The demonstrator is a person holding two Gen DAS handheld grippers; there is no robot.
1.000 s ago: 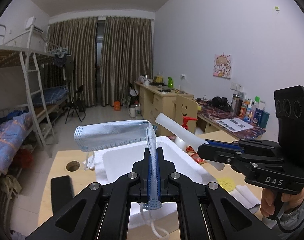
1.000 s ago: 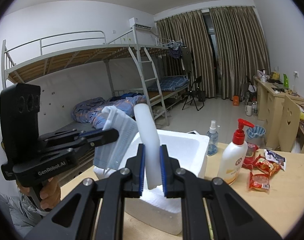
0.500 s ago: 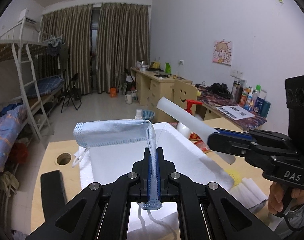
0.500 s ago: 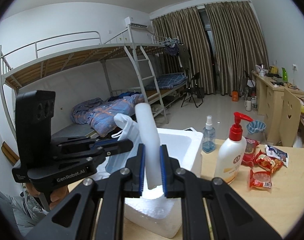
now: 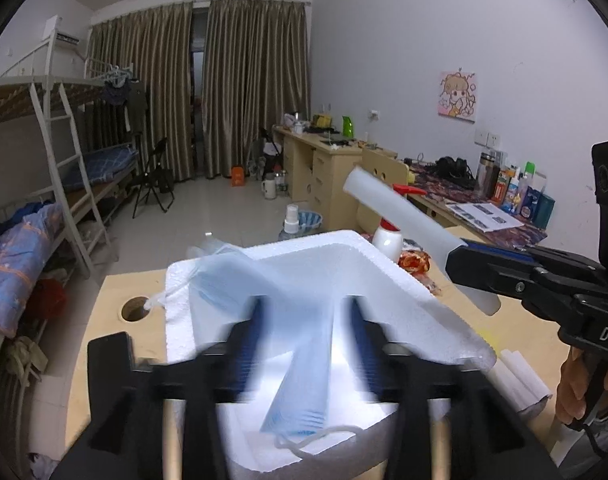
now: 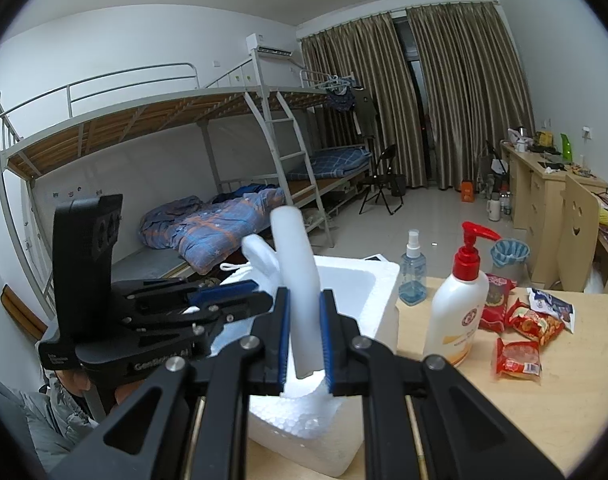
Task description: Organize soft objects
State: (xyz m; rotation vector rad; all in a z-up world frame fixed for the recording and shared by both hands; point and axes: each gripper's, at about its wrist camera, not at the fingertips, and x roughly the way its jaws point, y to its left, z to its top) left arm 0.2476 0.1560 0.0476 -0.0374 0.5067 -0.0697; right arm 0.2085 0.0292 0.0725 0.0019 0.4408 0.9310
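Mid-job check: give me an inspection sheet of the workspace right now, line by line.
Surface: light wooden table, with a round hole.
Job's things: blue face mask over the white foam box; white foam tube above the box.
Clutter: red-pump lotion bottle, spray bottle, snack packets, white rolls.
Grippers: left hand-held gripper open, blurred, mask loose between its fingers; right hand-held gripper shut on the tube.
Cables: nothing seen on the table.
Surroundings: bunk bed, curtains, desks.
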